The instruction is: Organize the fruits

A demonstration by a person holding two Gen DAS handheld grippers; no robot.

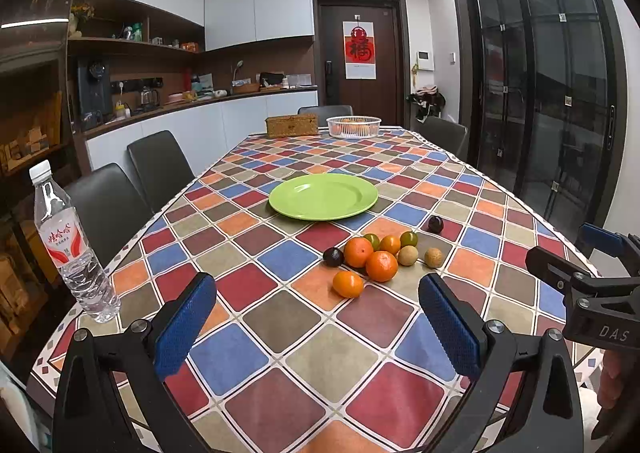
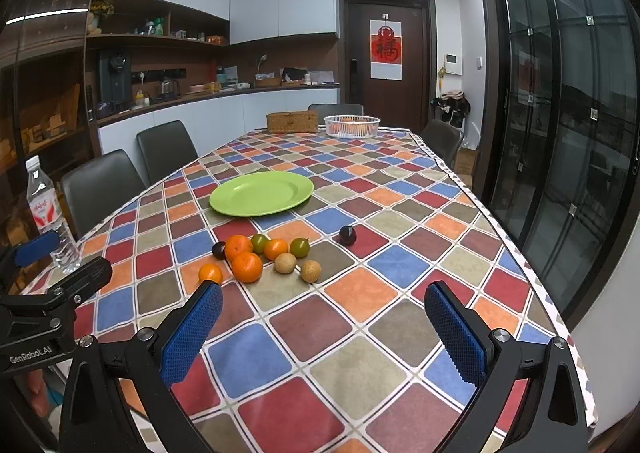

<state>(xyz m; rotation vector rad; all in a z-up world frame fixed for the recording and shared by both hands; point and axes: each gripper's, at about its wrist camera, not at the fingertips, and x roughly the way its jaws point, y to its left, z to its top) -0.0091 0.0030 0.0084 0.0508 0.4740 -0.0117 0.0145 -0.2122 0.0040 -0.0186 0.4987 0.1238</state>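
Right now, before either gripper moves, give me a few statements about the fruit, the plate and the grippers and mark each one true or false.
1. The green plate has no fruit on it. True.
2. The left gripper is shut on an orange. False: its jaws stand wide apart with nothing between them.
3. One dark plum lies apart from the main cluster of fruit. True.
4. The water bottle lies on its side next to the plate. False: it stands upright near the table's left edge, far from the plate.
5. The right gripper is open and holds nothing. True.
6. The white basket sits at the near end of the table. False: it is at the far end, beside the wicker box.
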